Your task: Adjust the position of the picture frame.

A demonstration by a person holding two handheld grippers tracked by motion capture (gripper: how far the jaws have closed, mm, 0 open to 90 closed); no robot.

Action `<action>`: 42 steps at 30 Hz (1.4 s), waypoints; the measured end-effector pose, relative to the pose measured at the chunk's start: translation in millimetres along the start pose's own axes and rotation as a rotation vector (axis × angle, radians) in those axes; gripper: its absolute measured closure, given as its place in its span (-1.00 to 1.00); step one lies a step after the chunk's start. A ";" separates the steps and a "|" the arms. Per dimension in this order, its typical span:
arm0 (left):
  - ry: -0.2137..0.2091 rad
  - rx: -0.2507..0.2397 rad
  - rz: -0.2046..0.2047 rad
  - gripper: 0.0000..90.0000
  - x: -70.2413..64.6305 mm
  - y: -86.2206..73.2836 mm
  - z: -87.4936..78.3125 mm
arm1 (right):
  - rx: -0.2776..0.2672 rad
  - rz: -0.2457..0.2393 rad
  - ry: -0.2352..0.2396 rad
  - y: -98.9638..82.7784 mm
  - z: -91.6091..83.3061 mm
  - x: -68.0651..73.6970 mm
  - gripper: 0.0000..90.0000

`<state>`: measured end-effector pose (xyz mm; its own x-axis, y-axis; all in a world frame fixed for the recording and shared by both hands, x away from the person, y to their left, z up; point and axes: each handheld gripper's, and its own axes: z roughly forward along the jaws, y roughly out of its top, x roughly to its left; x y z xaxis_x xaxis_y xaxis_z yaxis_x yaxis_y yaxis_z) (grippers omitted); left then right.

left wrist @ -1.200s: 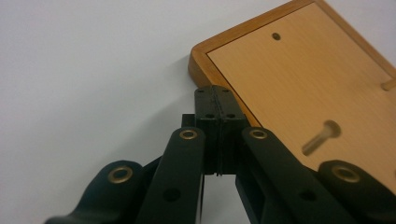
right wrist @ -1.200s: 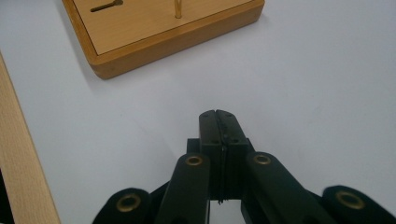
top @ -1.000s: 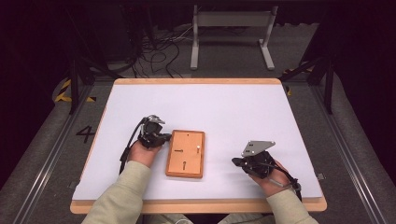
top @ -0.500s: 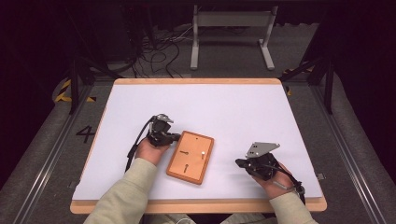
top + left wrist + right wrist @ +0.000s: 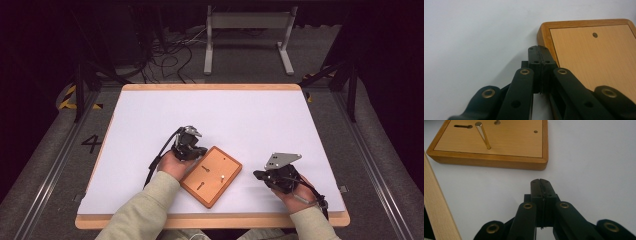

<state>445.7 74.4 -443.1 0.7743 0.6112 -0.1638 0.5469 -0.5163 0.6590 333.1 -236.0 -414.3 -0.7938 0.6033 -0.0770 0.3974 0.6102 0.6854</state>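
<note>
Wooden board lies skewed on white table, near front edge, between grippers; raised rim, slot, upright brass peg. Left gripper jaws shut, empty, at board corner. Right gripper jaws shut, empty, just beside board.

The table is plain white with a pale wood edge. On it lies an orange-brown wooden board — lighter panel, darker frame, a brass-coloured pin. Both grippers are black with brass rivets — left gripper, right gripper.
</note>
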 end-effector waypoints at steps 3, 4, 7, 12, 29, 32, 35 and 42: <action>-0.015 -0.035 0.022 1.00 -6.8 -2.9 -13.9 | -0.006 0.001 0.000 0.9 0.4 -1.2 1.00; -0.038 -0.046 0.042 1.00 -12.9 -5.2 -21.3 | -0.006 -0.001 0.002 1.5 0.6 -1.4 1.00; -0.084 -0.047 0.090 1.00 -30.4 -11.4 -34.0 | -0.007 -0.005 0.003 3.4 1.8 -2.5 1.00; -0.141 -0.042 0.133 1.00 -51.0 -20.4 -45.6 | -0.013 -0.013 0.011 7.0 3.3 -2.5 1.00; -0.310 0.036 0.217 1.00 -88.4 -35.7 -37.4 | -0.020 -0.003 0.008 7.3 2.5 -5.7 1.00; -0.331 0.040 0.232 1.00 -91.9 -36.1 -35.3 | -0.022 -0.001 0.006 6.6 2.0 -6.5 1.00; -0.359 0.063 0.253 1.00 -97.3 -36.8 -30.6 | -0.021 0.006 0.007 5.9 2.2 -7.7 1.00; -0.408 0.153 0.305 1.00 -112.8 -39.1 -16.8 | -0.022 0.009 0.007 5.8 2.6 -7.9 1.00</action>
<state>331.6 35.7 -438.1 0.9498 0.1524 -0.2732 0.2938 -0.7345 0.6117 342.9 -235.9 -411.7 -0.7935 0.6050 -0.0659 0.3941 0.5934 0.7018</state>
